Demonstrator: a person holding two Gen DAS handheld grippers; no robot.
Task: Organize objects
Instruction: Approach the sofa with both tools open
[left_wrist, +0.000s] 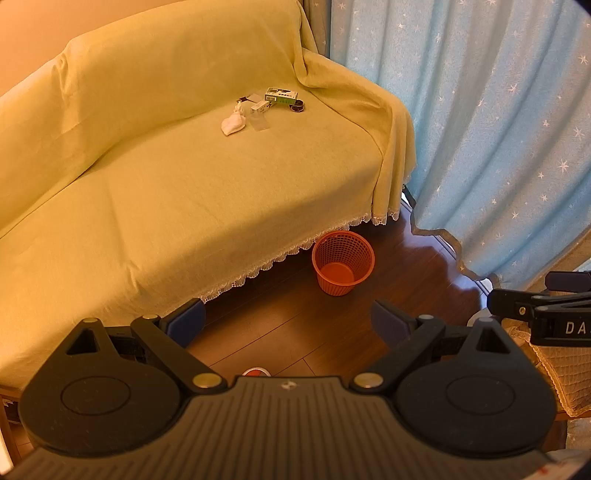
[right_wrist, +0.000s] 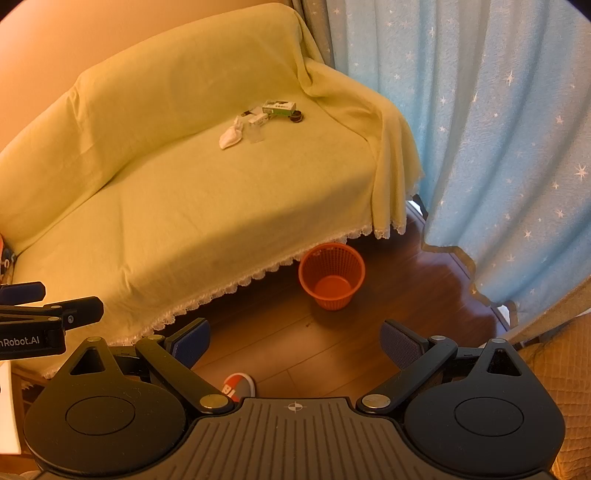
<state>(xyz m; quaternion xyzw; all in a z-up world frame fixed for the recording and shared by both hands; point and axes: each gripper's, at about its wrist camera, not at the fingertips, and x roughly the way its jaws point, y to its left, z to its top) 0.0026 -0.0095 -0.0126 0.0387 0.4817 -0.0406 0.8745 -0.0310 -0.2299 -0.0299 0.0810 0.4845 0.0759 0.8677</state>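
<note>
Both grippers, left gripper (left_wrist: 288, 325) and right gripper (right_wrist: 295, 343), fingers wide, empty. Clutter on sofa (left_wrist: 184, 192), far end: box (left_wrist: 281, 96) light, stiff, grip long sides; tissue (left_wrist: 232, 123) soft, pinch mid-bulk. Bin (left_wrist: 342, 264) below.

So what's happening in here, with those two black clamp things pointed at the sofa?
A person is holding two grasping devices, about to tidy up. Both the left tool and the right tool are open and empty, held over the wooden floor short of the sofa. Nothing has been picked up yet. A small clutter sits at the sofa's far end: a green-and-white box, a crumpled white item and a few smaller bits. An empty orange basket stands on the floor by the sofa's edge.
</note>
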